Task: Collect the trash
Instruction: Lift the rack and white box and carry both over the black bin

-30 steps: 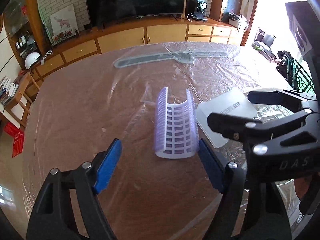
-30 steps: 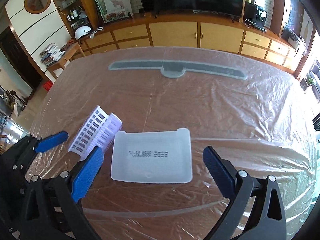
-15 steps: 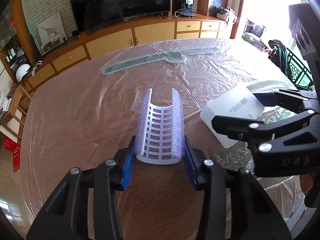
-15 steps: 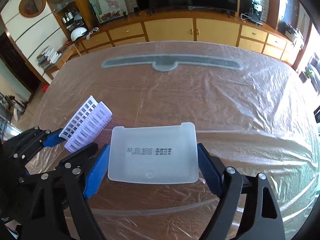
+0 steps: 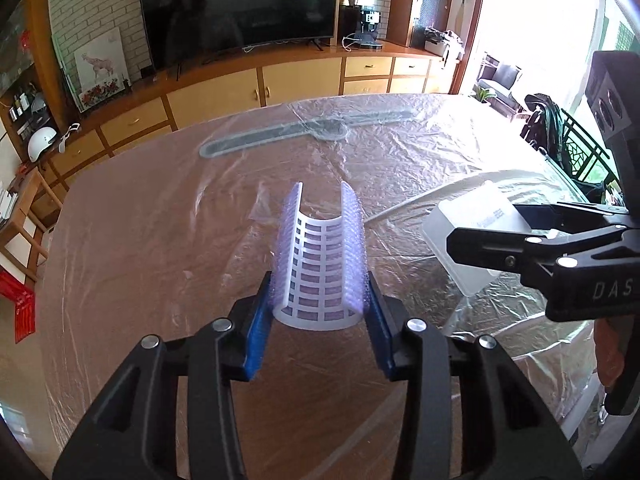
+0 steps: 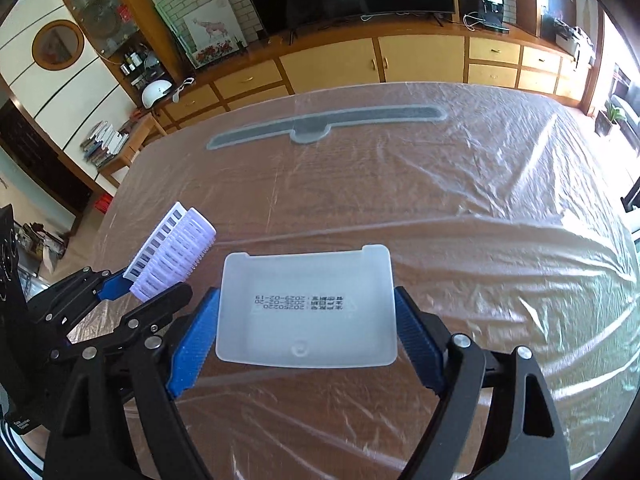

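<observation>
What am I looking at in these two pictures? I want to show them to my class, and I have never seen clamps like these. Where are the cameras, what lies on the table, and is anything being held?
There is no robot here: a person holds a two-finger clamp in each hand, and a wide-angle camera on each clamp looks forward along its fingers. One picture comes from the left hand's clamp, the other from the right's.

The left gripper has its blue pads pressed on a curved lilac plastic grid, perhaps a hair roller piece. The right gripper grips a shallow frosted plastic tray with a printed date by its two sides.

Both sit over a brown table covered in clear plastic sheeting. At its far side, a long grey strip lies under the sheet. Behind stand cabinets and a television.
</observation>
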The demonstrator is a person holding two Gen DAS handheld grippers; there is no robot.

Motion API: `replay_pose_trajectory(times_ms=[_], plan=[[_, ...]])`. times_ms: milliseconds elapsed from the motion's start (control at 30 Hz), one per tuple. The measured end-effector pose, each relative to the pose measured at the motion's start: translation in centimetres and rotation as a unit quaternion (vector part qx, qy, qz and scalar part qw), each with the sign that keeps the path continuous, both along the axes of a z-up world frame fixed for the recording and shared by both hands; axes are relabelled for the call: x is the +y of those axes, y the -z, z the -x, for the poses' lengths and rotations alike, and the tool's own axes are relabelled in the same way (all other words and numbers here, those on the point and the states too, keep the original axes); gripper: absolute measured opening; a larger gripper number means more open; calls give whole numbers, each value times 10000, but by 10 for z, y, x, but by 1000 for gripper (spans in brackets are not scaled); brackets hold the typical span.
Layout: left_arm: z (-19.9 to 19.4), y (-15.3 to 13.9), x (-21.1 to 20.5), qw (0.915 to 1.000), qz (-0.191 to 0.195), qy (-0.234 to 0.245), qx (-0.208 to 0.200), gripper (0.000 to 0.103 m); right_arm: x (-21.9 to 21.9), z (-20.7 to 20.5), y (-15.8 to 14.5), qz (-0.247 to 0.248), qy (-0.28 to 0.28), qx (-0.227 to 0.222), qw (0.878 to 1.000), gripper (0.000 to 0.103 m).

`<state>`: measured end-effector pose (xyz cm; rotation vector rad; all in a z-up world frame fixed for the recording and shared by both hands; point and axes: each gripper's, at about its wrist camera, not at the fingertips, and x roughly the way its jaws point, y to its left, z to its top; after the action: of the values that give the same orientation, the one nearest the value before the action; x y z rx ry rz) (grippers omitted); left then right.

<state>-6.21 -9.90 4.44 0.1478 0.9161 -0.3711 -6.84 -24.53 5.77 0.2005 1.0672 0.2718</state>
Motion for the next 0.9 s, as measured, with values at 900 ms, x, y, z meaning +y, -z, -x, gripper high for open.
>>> replay_pose_trajectory(times_ms=[900], plan=[[88,-8,-4,9999,10,133,82,44,-17,95,-20,-48,-51,-100,9999,82]])
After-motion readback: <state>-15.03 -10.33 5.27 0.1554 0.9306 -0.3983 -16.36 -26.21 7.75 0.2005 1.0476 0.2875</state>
